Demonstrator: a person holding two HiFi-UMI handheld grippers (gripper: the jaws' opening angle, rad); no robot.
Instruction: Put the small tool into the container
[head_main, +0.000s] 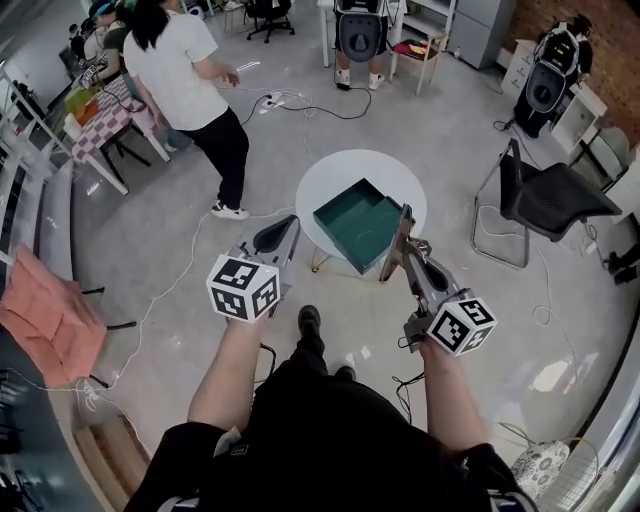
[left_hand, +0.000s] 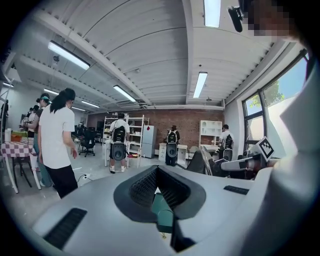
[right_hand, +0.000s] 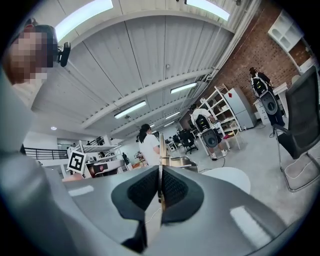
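A dark green open box (head_main: 360, 225) sits on a small round white table (head_main: 330, 180) in front of me. My right gripper (head_main: 401, 246) hovers at the box's right edge, shut on a thin flat metal tool (head_main: 396, 243) that sticks out past its jaws. Seen edge-on in the right gripper view, the tool (right_hand: 161, 150) is pinched between the black pads (right_hand: 145, 190). Just left of the box my left gripper (head_main: 284, 233) hangs shut with nothing in it. Below its jaws in the left gripper view, part of the green box (left_hand: 162, 210) shows.
A person in a white shirt (head_main: 190, 70) stands on the floor to the far left of the table. A black folding chair (head_main: 550, 195) stands to the right. Cables (head_main: 300, 105) run across the floor, and a pink cloth (head_main: 45, 310) lies at the left edge.
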